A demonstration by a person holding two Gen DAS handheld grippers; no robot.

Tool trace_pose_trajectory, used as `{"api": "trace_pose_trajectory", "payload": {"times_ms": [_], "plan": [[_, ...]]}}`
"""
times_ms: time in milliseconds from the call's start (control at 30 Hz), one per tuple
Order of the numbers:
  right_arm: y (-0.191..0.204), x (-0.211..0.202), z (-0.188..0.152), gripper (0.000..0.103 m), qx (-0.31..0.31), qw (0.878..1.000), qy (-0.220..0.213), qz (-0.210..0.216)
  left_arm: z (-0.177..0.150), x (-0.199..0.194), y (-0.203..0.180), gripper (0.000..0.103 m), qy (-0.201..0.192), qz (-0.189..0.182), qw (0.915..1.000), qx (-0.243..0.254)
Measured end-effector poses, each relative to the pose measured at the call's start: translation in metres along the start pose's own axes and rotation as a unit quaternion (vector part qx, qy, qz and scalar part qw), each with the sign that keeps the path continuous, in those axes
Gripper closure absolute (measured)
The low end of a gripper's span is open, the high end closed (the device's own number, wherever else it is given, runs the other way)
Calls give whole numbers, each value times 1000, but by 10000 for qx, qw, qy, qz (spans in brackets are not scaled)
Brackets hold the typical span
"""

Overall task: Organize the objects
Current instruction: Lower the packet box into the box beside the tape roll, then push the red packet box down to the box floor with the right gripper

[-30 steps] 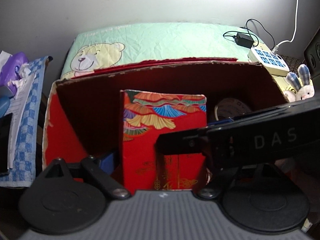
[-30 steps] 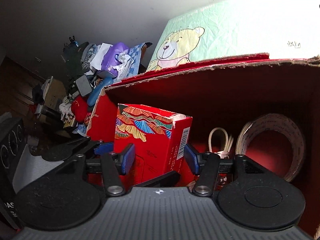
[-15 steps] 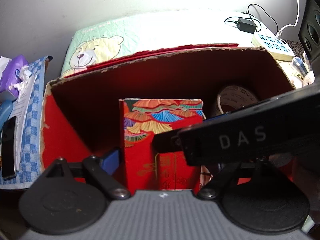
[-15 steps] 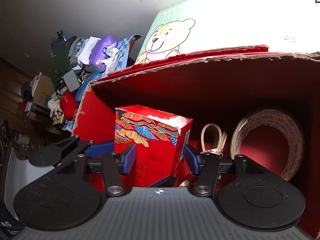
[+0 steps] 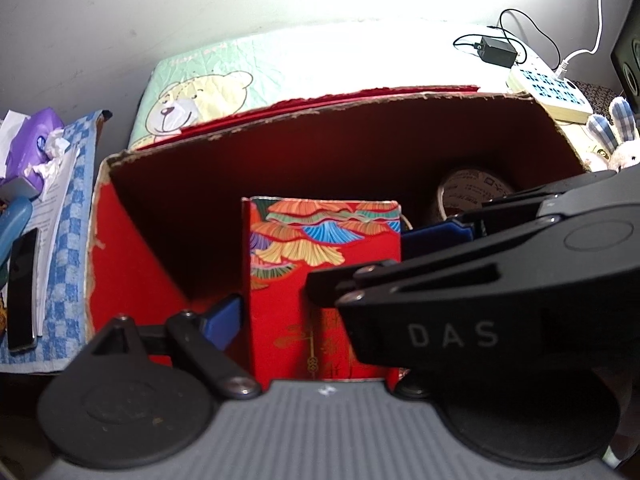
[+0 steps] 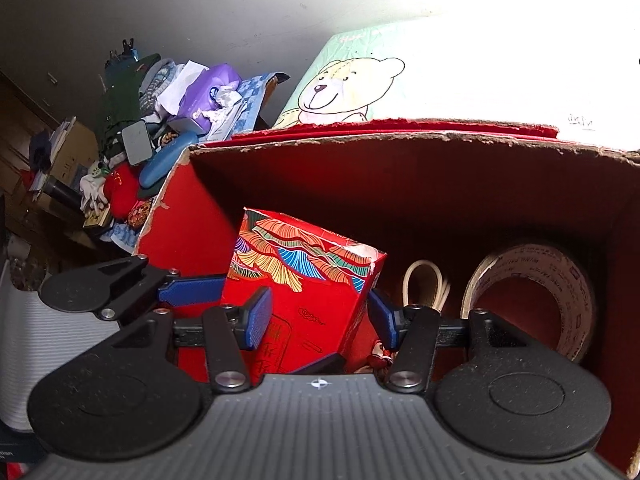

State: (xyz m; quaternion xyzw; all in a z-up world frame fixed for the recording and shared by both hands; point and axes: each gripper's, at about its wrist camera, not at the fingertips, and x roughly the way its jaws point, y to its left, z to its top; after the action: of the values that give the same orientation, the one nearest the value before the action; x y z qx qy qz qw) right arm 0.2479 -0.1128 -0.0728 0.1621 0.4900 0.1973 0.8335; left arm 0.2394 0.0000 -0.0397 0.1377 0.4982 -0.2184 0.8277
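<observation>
A small red box [image 5: 324, 264] [image 6: 308, 280] with fan patterns stands inside the big red carton [image 5: 132, 260] [image 6: 184, 208]. My left gripper [image 5: 320, 320] straddles its width. The left pad [image 5: 224, 320] lies against the box's left side, and the other finger is hidden behind the right tool. That left finger [image 6: 188, 288] also shows in the right wrist view. My right gripper [image 6: 319, 318] is shut on the same box, one pad on its front face and one at its far right edge. A tape roll [image 5: 472, 192] [image 6: 528, 296] and a coiled cable [image 6: 424, 288] lie in the carton's right half.
Behind the carton lies a green bear-print quilt [image 5: 240, 80]. A power strip [image 5: 548, 92] and a plush rabbit [image 5: 624, 140] are at the right. A phone [image 5: 22, 288] and a purple tissue pack [image 5: 32, 140] rest on a blue checked cloth at the left. Beyond that is piled clutter [image 6: 140, 140].
The left pad has closed the gap to the small box's left side. The right gripper has rolled a little, so the carton and box look more tilted in its view.
</observation>
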Motion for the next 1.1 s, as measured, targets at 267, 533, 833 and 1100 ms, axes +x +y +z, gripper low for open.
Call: {"api": "trace_pose_trajectory", "payload": {"times_ms": [267,533,833,1100], "plan": [[8,2,-1,46,-240,9996,34,-118,-3,1,3,19,39,-39,10000,-54],[-2,-2,-2,46,53,9999,-134,0,-5,3,8,19,102,-105,9999,-88],[-15,-3,-4,46,580,9979,-277,-3,-8,2,15,18,95,-57,9997,-204],[-18,-6,-7,46,772,9964,-354,-46,-8,8,13,17,194,-77,9995,-218]]}}
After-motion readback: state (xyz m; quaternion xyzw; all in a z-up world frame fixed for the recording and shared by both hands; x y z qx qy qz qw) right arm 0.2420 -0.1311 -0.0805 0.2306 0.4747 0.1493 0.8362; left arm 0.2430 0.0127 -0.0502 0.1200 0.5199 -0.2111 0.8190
